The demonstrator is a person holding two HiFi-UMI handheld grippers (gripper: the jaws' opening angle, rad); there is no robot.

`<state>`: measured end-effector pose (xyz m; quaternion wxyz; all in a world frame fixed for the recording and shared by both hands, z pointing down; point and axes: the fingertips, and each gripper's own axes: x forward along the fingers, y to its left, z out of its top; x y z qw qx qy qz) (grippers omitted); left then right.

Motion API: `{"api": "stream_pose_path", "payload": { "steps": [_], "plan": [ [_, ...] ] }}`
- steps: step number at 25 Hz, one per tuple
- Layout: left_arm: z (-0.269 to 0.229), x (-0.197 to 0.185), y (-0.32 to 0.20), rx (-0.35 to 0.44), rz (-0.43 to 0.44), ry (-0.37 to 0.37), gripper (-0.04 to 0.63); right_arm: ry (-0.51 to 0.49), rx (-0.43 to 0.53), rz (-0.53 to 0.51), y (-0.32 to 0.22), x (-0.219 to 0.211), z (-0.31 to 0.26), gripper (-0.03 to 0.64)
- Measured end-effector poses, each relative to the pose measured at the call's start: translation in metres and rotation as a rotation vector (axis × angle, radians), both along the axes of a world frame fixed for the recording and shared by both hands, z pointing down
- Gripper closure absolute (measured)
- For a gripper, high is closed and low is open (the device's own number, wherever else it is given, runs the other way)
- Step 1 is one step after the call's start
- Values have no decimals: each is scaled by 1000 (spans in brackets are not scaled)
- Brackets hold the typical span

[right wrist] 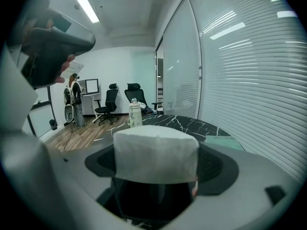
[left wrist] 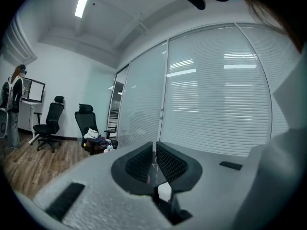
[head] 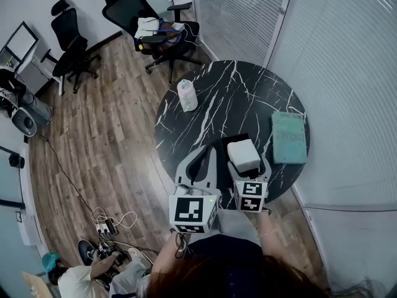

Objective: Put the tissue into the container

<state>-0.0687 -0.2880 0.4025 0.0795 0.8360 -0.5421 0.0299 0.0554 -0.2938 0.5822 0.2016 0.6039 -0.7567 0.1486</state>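
Note:
A white folded tissue (head: 243,155) sits between the jaws of my right gripper (head: 245,164), which is shut on it above the near edge of the round black marble table (head: 242,98). The right gripper view shows the tissue (right wrist: 156,152) filling the gap between the dark pads. My left gripper (head: 202,165) is held just left of it with its jaws pressed together and nothing between them; in the left gripper view, it (left wrist: 154,150) points at the window blinds. A flat green container (head: 289,137) lies at the table's right edge, to the right of the tissue.
A pale bottle (head: 187,95) stands at the table's far left. Office chairs (head: 155,17) stand beyond the table on the wood floor. Glass walls with blinds (head: 335,73) close off the right side. Another person crouches by cables (head: 105,228) at the lower left.

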Motion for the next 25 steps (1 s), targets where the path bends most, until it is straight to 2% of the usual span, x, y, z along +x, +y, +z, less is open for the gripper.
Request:
{"api": "stream_pose_path", "payload": {
  "steps": [13,25],
  "plan": [
    [17,6,-12,-49,-12,-26,551,12,-106,-17,-19,-6,40,179],
    [29,6,-21,-79,-29,-33,551,80,-168,-39,-24,-6,60,179]
  ]
}}
